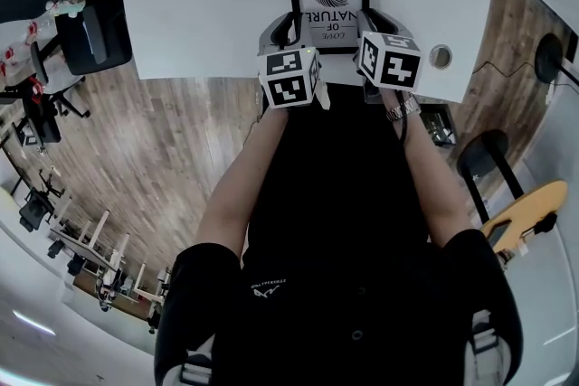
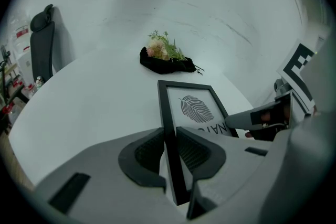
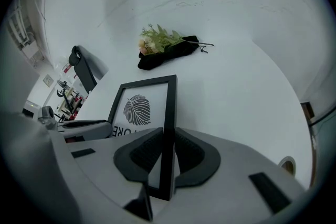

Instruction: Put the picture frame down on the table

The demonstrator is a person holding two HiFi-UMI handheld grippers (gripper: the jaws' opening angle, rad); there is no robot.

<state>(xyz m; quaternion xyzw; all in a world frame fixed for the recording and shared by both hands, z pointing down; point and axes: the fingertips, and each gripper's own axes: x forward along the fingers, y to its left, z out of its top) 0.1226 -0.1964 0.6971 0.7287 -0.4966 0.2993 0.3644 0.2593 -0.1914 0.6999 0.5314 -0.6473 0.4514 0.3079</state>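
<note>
Left gripper view: left tongs (image 2: 169, 135) clamp the picture frame (image 2: 193, 107), flowers (image 2: 164, 51) lying beyond.

Head view: bright, even, diffuse light. White tabletop (image 1: 199, 4) rendered near overexposed, with few shadows seen. Strong fisheye bending noted toward edges; floor boards curved. Print in picture frame (image 1: 327, 4) rendered sharp.

Both gripper views: dimmer, with cool grey-blue cast. Circular image ringed by black vignette at corners. Bodies of left gripper (image 2: 169, 150) and right gripper (image 3: 164, 152), close to lens, rendered soft and dark. Faint broad shadow bands seen across far tabletop. Flower bundle (image 2: 165, 57), farther along tabletop, rendered fairly clear.
</note>
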